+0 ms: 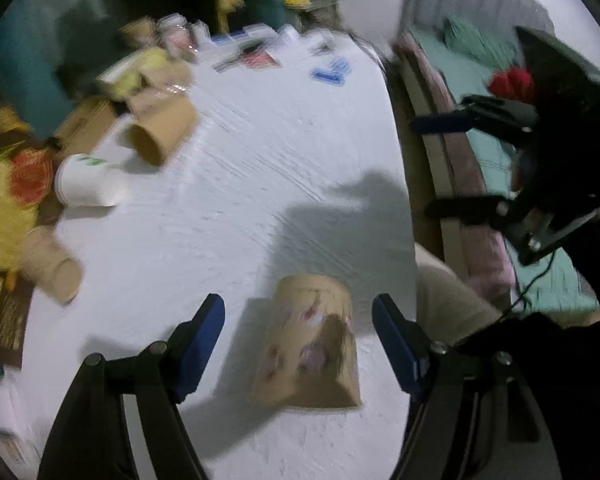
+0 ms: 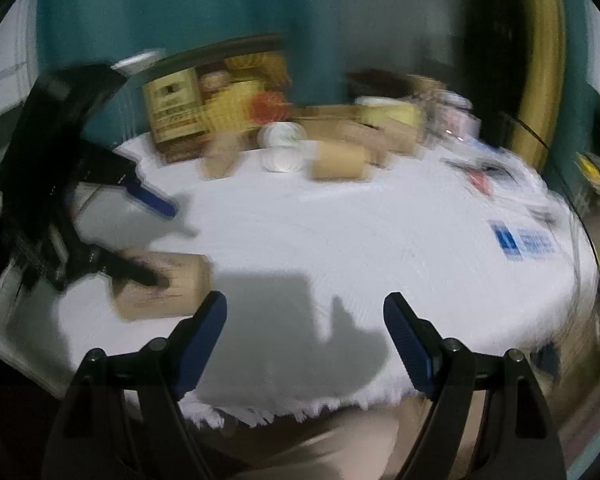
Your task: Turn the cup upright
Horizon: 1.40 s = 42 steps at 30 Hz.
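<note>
1. Left wrist view: the left gripper point(image 1: 298, 340) hangs over the white tablecloth point(image 1: 260, 160) with its jaws spread, and the brown paper cup point(image 1: 312, 340) stands between them with clear cloth on either side, so nothing is pinched. The cup's narrow end is up and its wide end is on the cloth, so it reads as upside down, though blur makes this less than certain. More cups point(image 1: 160, 136) lie tipped at the far left. The right gripper point(image 1: 440, 160) hangs at the right edge, jaws apart and empty.

2. Right wrist view: the right gripper point(image 2: 304, 340) has spread jaws over bare cloth. The cup point(image 2: 168, 288) sits near left, under the left gripper point(image 2: 140, 232).

3. Judgement: the flip is not yet done. The next move calls for closing on the cup's sides, lifting and turning it over.
</note>
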Tool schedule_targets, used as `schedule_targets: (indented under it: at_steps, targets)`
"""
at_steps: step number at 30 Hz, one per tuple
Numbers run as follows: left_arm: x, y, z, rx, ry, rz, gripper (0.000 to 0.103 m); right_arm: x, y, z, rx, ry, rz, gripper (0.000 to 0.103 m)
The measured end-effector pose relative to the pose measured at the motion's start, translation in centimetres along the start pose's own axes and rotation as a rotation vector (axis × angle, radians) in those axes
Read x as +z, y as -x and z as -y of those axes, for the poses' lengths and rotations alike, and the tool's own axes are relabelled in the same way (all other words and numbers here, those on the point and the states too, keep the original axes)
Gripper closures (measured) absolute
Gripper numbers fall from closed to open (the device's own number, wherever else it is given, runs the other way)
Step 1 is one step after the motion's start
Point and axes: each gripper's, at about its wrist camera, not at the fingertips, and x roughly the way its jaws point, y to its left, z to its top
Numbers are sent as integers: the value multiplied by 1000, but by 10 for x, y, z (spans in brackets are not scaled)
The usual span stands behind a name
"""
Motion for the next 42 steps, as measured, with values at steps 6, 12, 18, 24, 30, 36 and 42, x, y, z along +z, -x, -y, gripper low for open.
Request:
schedule_targets:
  at_steps: [6,12,18,24,30,36,42]
  targets:
    - [-56,46,-14,74,241,166,27,37,-34,-65,201,472,-171,24]
    - [-133,66,-27,96,538,270,27,41,-67,-112,219,835,-308,24]
    - [-184,64,-35,118,713,306,27,34,-90,-145,223,1091,-415,24]
    - [-193,59,-33,127,714,324,27,30,-110,-164,225,1197,-519,24]
    - [-207,59,-28,93,715,354,27,31,-117,-169,222,1204,-562,36]
    - [-213,62,-32,97,740,365,27,44,-117,-165,183,1154,-528,37]
    - [-213,66,-31,116,754,406,27,79,-110,-131,155,825,-396,37]
